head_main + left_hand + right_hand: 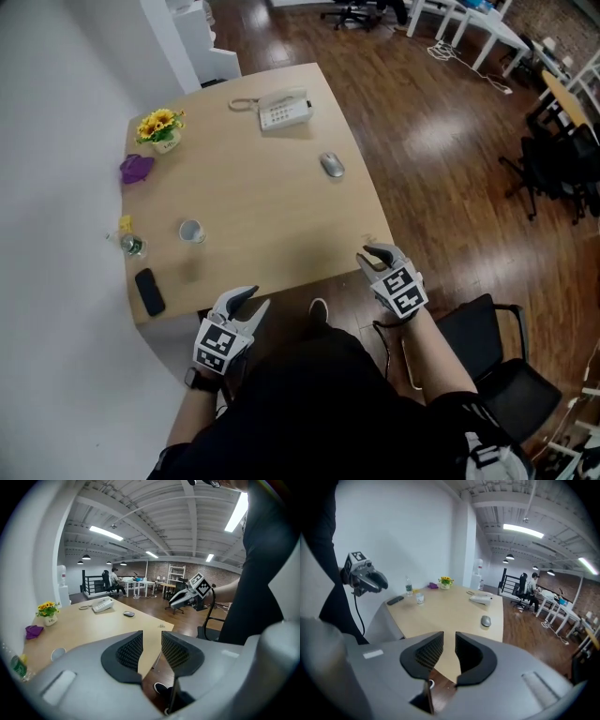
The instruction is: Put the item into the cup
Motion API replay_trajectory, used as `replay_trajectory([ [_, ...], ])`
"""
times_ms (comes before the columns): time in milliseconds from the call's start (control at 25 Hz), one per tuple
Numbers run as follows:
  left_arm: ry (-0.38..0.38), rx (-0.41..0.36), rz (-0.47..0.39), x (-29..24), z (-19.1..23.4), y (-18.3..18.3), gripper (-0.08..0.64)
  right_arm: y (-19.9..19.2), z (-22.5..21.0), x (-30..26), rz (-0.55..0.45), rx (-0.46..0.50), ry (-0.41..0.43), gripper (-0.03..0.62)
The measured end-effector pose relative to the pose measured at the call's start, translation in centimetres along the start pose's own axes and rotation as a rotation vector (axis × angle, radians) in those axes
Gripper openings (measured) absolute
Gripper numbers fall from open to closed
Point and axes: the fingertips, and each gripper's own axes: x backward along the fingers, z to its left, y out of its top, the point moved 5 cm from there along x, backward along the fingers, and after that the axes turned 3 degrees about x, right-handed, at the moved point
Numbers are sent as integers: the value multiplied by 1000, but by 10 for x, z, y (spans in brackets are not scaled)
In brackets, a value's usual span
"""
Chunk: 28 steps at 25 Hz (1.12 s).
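Indoors, wooden floor (431, 141) surrounds tan table (272, 197) bearing cup (191, 231).

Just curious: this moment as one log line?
left hand-held gripper: open, empty | right hand-held gripper: open, empty | cup: on table

A light wooden table (272, 178) is set against a white wall (56, 112); dark wood floor (422, 131) is laid around the table, a black chair (497, 375) is placed near its corner, and white desks (473, 28) are seen well beyond it
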Motion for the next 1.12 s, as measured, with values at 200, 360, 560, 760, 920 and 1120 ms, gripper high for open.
replay_trajectory([
  [200,-36,-39,59,-54,10,22,118,-49,-47,-33,178,65,-13,99],
  [360,-51,-45,84,-88,15,37,118,-85,-78,-55,244,-21,1,103],
  [560,-70,-24,94,-116,26,48,118,-120,-90,-82,326,-76,21,109],
  [760,-90,-46,102,-132,31,58,118,-146,-93,-106,409,-99,29,110],
  [920,-83,-48,107,-134,39,63,118,-159,-94,-116,453,-112,39,110],
  [1120,-55,-31,112,-129,51,60,118,-165,-104,-121,465,-127,-20,30],
])
